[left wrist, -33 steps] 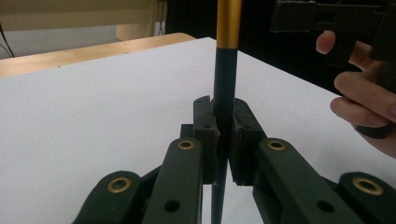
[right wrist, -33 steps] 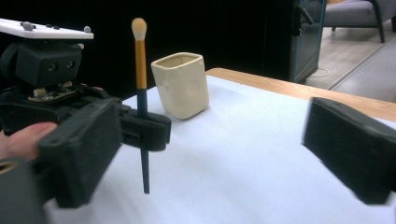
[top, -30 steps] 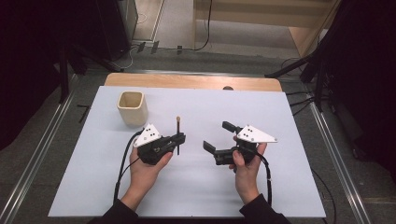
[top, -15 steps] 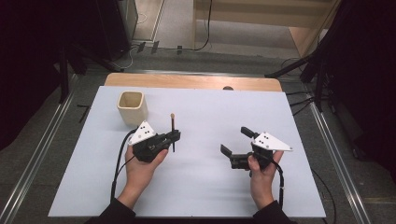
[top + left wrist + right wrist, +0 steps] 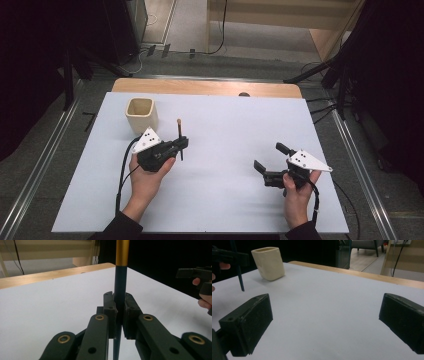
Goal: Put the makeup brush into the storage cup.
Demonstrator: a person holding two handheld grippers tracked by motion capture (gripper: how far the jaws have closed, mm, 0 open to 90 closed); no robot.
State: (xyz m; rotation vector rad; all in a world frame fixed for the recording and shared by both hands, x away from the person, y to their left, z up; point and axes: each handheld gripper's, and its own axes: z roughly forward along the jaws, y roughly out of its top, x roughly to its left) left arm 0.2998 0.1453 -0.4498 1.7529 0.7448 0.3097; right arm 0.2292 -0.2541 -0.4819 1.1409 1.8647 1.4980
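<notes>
Covering most of the tabletop, the white rectangular work mat [image 5: 225,140] gave both hands one plain surface, with a strip of the wooden table edge [image 5: 205,87] showing along its far side. The cream, square-mouthed ceramic cup [image 5: 141,114] stood upright near the mat's far left corner, mouth open upward, probably as a holder for the stick. Just beside it, the left gripper [image 5: 181,144] had its jaws closed tight on the thin dark rod with a gold-coloured upper section [image 5: 120,290], pinched low on the shaft and kept upright above the mat, which would suit lowering it end-first into the cup. Well apart at the right, the right gripper [image 5: 270,160] hovered with jaws spread wide and nothing between them.
</notes>
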